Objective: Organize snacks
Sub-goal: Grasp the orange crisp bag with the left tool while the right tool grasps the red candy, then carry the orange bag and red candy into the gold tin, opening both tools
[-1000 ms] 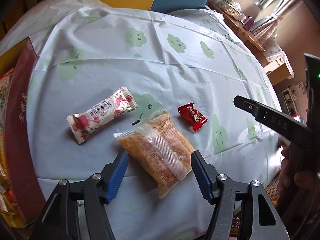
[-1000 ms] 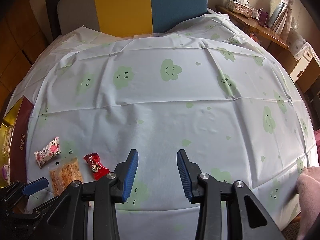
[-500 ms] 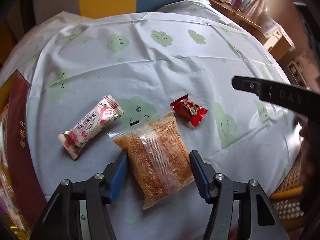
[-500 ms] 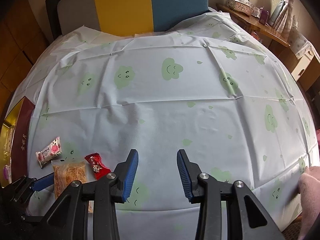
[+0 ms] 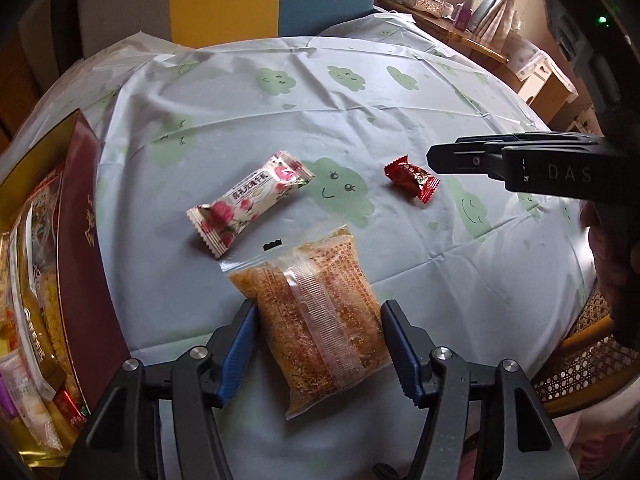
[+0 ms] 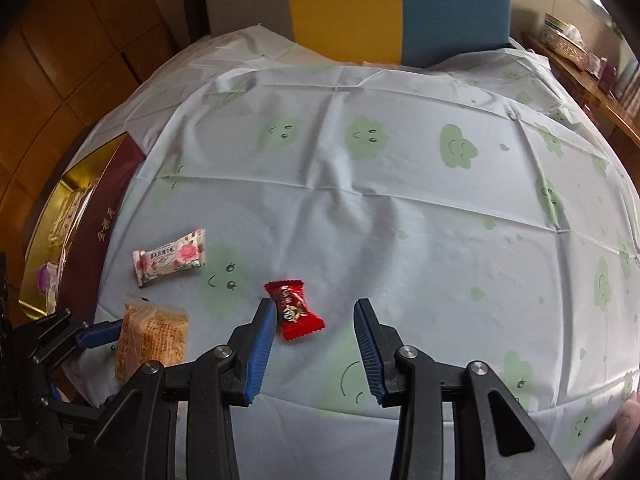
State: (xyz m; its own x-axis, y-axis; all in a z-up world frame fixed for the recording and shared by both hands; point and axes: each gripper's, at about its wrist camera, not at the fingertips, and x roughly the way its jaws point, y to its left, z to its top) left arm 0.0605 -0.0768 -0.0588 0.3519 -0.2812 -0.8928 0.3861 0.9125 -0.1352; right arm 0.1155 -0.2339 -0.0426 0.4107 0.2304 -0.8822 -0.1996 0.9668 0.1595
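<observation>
An orange crispy snack in a clear bag point(image 5: 320, 312) lies on the tablecloth between the open fingers of my left gripper point(image 5: 318, 326); it also shows in the right wrist view point(image 6: 152, 332). A pink-flowered white wrapped snack point(image 5: 250, 202) point(image 6: 170, 256) lies beyond it. A small red candy point(image 5: 412, 178) point(image 6: 294, 308) lies to the right. My right gripper point(image 6: 316, 326) is open, low over the cloth, with the red candy by its left finger point(image 6: 264, 328). A dark red and gold box point(image 5: 76, 248) point(image 6: 100, 216) holding several snacks stands at the left.
The table wears a pale blue cloth with green clouds point(image 6: 400, 200). A yellow and blue chair back point(image 6: 396, 8) stands behind it. A wooden shelf with boxes point(image 5: 448, 12) is at the far right. A wicker chair seat point(image 5: 584, 356) sits at the near right.
My left gripper moved forward so its fingers now flank the orange bag. My right gripper swung left and forward, bringing the red candy close to its left finger.
</observation>
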